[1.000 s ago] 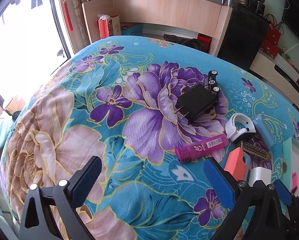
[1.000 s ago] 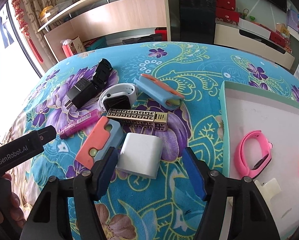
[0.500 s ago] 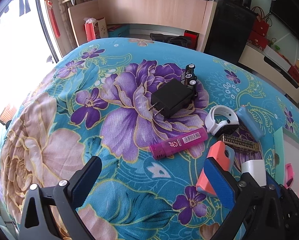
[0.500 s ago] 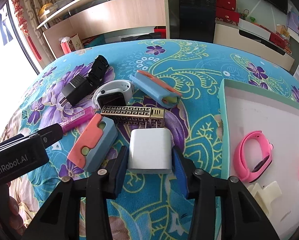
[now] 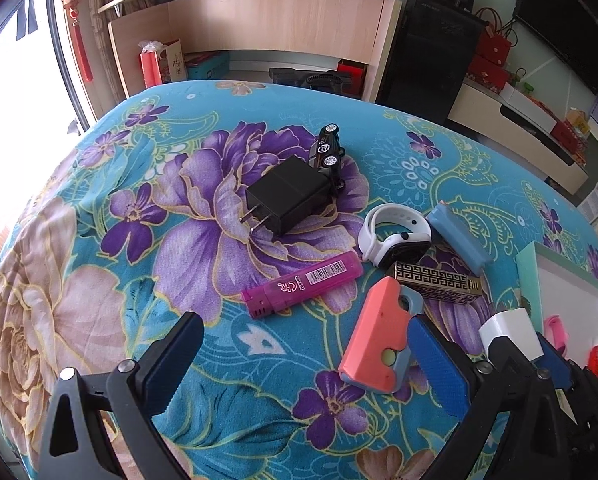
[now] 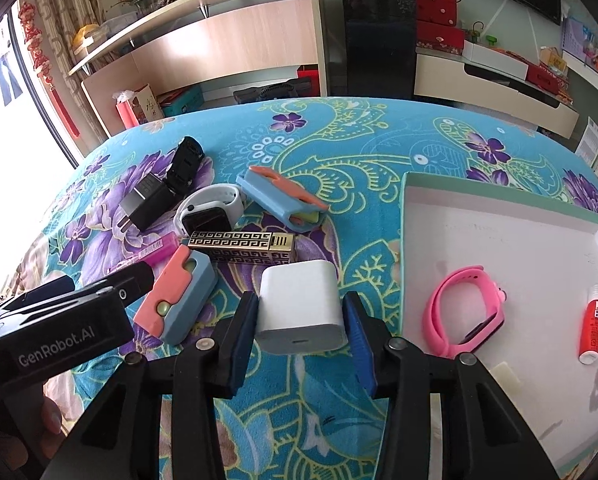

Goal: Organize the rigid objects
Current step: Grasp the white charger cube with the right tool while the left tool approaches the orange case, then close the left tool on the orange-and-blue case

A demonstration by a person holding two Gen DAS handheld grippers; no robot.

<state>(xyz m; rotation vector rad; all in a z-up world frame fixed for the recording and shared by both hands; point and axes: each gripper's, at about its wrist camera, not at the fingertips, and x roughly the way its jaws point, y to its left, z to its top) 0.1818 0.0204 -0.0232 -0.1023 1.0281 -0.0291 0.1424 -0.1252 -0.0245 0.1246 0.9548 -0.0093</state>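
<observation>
Clamping a white charger block [image 6: 301,304] between its two blue pads, the right gripper [image 6: 301,316] holds it just above the flowered blue cloth [image 5: 179,184], near the edge of the white tray [image 6: 403,240]. The left gripper [image 5: 307,356] hangs with its jaws wide apart and nothing between them, close beside the right one.

On the cloth I count seven loose things: one black plug adapter [image 5: 287,196], one black toy car [image 5: 330,152] touching it, one white smartwatch [image 5: 395,236], one magenta lighter [image 5: 303,284], one gold-patterned lighter [image 6: 241,242], and two blue-and-coral holders, one [image 6: 175,300] near the left gripper and one [image 6: 283,200] farther back.

Inside the tray lie one pink wristband [image 6: 467,312], one red-and-white tube [image 6: 593,328], and one pale clip [image 6: 505,376] at the near edge. Something small and pinkish at the far right rim is too cut off to name.
</observation>
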